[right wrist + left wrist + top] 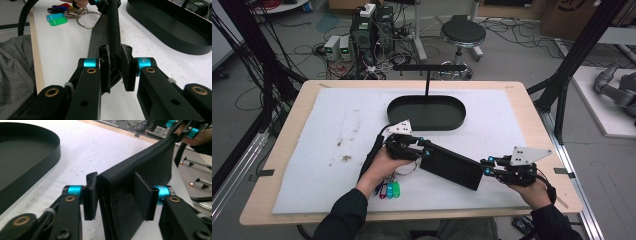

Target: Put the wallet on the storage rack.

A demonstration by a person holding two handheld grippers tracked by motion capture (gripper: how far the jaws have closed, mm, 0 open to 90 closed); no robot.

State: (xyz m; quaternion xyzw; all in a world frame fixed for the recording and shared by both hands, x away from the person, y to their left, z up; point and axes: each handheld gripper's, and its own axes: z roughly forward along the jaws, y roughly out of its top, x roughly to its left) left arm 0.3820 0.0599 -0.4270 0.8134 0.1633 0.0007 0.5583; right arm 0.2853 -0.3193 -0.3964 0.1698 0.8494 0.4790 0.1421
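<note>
Wallet [451, 167] held above the white mat [332, 150], spanning between both grippers near the front edge of the table [287, 125], right of centre. Long, black, grained leather; one short end in the left gripper [426, 150], the opposite short end in the right gripper [488, 167]. Slopes down toward the front right corner in the high view.

Left gripper view: wallet end [130, 195] sits between the two pads, folded edge uppermost. Right pad [143, 195] pressed flat against the leather. Left pad [90, 195] just beside the other face; contact there cannot be confirmed. Jaws spread about as wide as the wallet is thick.

Right gripper view: wallet [111, 50] stands on edge between the pads [104, 70], gripped on both faces. Jaws close together, clamped on the thin end.

Black oval tray [427, 112] toward the back edge, behind the wallet and well apart from it. Key ring with coloured tags [389, 189] on the mat near the front edge, just beside the left hand [384, 165]. Bare mat to the left of the left hand, out to the left edge. Narrow strip of mat between the right gripper and the right edge. Open mat between wallet and tray.
</note>
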